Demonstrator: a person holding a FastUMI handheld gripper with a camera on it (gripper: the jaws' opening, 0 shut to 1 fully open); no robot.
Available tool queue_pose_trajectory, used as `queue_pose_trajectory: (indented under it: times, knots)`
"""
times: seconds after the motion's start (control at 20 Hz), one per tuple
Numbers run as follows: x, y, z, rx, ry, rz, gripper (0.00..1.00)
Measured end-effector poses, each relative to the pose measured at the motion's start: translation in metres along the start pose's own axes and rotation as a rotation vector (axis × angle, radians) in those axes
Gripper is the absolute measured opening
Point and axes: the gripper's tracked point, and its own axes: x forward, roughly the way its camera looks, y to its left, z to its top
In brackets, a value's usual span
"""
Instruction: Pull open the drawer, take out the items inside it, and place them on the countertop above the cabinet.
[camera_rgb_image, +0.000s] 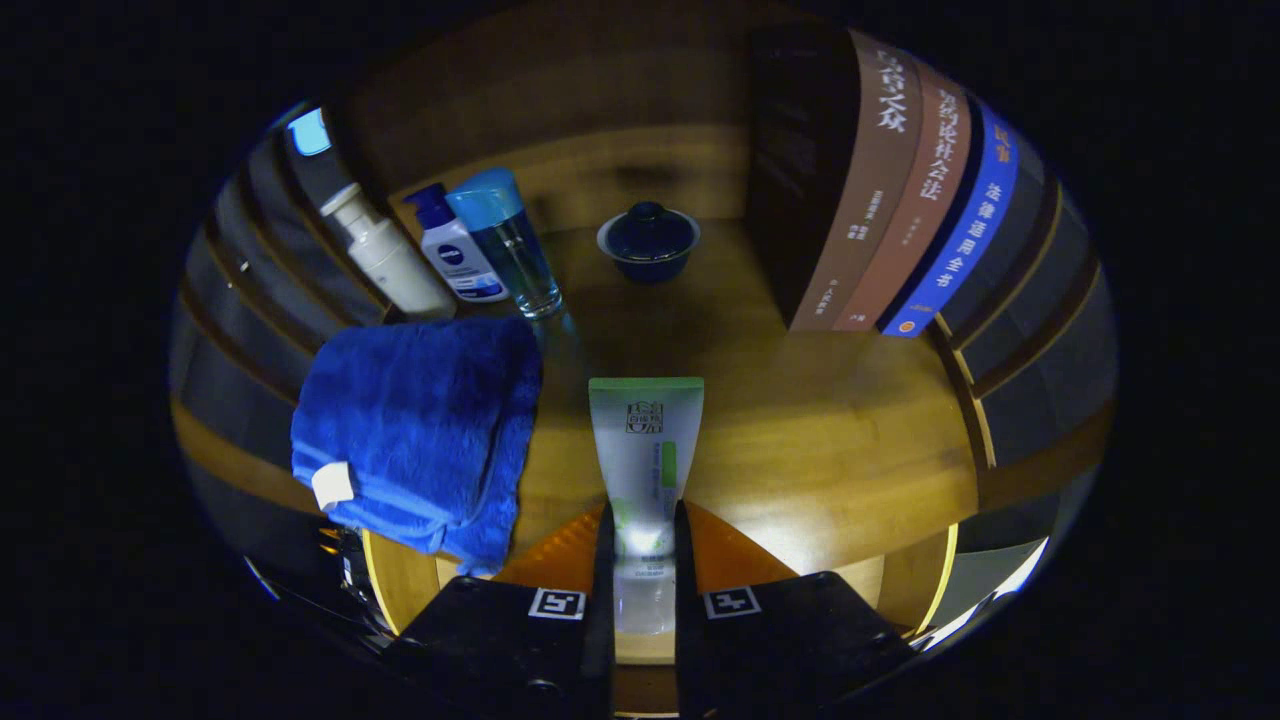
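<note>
The gripper, fingers clamped on a white tube at lower centre, holds it above the countertop, release still pending

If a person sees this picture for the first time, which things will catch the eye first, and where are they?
First the white and green tube, clamped between the fingers of the gripper and standing out over the wooden countertop. Next the bright blue towel, lying beside the tube on the counter. Beyond them a dark lidded bowl sits near the back, with three bottles behind the towel and upright books on the other side.
</note>
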Motion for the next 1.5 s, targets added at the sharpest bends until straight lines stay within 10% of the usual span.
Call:
queue_pose_trajectory:
  times: [0.5,0.8,1.5]
  knots:
    - [0.022,-0.005,0.024,-0.002,0.016,-0.053,0.45]
    - [0.0,-0.004,0.036,0.035,-0.1,-0.025,1.0]
    - [-0.178,0.016,0.027,-0.013,-0.814,0.184,0.99]
